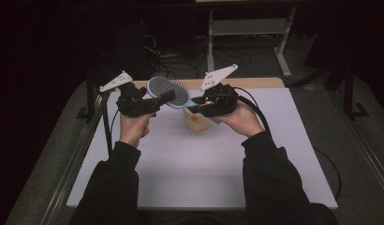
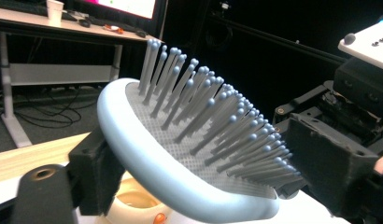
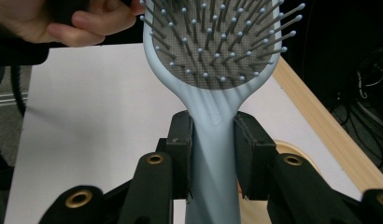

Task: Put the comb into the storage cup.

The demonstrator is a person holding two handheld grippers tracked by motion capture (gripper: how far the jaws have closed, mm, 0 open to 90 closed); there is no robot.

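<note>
I've got the hairbrush up in the air between my two hands, above the far half of the white board and just over the small cream cup standing there. My right gripper has the handle clamped, its two black pads pressed against either side of the pale blue neck just below the head, so the brush stands out from that hand with the bristles facing up and towards me. That gives a firm hold low down and leaves the whole oval head free for the other hand. My left gripper comes in from the far side of the head: one jaw sits against the smooth blue rim at the back, the other stands off by the bristle tips, and from its own camera I would say the pads are not pressing yet, so those jaws are apart with the head between them. I judge this as a handover or a steadying grip. The rim is the sensible place, since the bristles would bend and slip under a pad. The cup waits right below, near the board's far edge by the wooden strip, likely where the brush is meant to stand. Holding this close over it keeps the drop short if anything slips.
</note>
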